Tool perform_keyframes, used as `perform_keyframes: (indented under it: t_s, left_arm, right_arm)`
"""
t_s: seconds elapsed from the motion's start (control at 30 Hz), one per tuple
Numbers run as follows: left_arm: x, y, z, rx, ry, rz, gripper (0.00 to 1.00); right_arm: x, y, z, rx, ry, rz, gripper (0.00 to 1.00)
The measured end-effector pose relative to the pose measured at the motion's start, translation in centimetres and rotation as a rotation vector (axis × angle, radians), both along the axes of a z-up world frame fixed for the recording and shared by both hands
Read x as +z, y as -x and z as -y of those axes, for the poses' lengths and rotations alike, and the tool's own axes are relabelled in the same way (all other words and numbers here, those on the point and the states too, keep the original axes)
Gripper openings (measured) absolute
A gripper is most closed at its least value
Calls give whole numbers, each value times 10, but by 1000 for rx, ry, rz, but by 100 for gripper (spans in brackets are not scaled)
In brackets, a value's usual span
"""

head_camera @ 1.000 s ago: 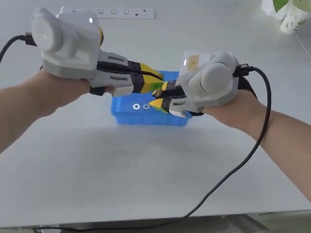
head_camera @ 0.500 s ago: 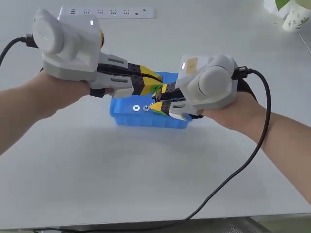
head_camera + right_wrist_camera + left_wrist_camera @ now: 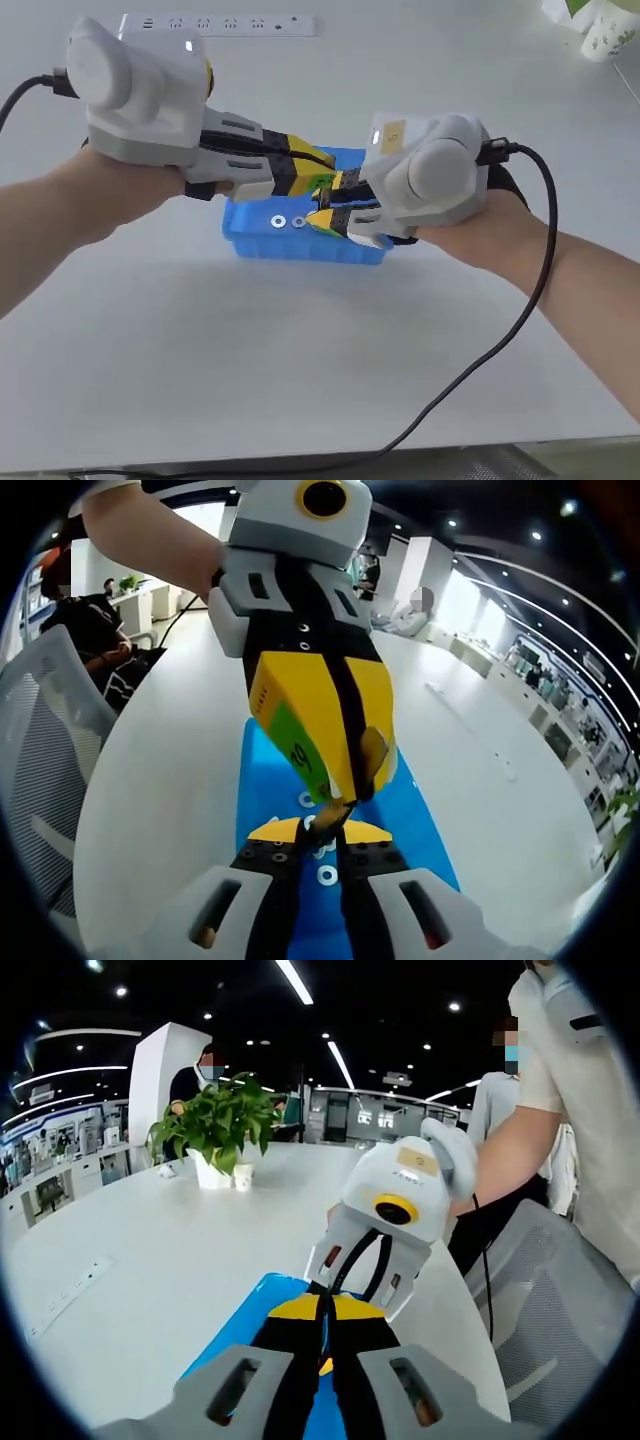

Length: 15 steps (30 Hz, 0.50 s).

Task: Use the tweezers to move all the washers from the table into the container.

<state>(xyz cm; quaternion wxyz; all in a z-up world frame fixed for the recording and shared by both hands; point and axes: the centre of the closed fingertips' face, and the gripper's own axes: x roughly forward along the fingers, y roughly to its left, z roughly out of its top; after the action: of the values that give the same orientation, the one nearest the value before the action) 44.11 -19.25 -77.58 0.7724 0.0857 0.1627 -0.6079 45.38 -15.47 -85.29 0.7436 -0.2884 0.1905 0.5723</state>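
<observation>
White tabletop [image 3: 300, 380] sits nearest me. Next is the right gripper [image 3: 318, 216], fingers closed tight with the tips over the blue plastic container [image 3: 255, 243]; I cannot tell if tweezers sit between them. Small flat silver metal washers [image 3: 278, 221] lie on the container floor just beside those tips. The left gripper [image 3: 328, 176] reaches in from the far side, fingers also closed up, tips near the right's. I judge the washers light, stiff and slick, so I'd pinch across the ring, one tip through the hole. White power strip [image 3: 220, 24] is farthest.
</observation>
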Motion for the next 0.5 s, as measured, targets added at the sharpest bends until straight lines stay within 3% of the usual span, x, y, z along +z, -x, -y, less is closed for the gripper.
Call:
perform_keyframes:
  t_s: [0.5]
  left_arm:
    - [7, 1, 7, 2, -4, 12, 4]
  right_arm:
    - [12, 0, 3, -7, -22, 27, 15]
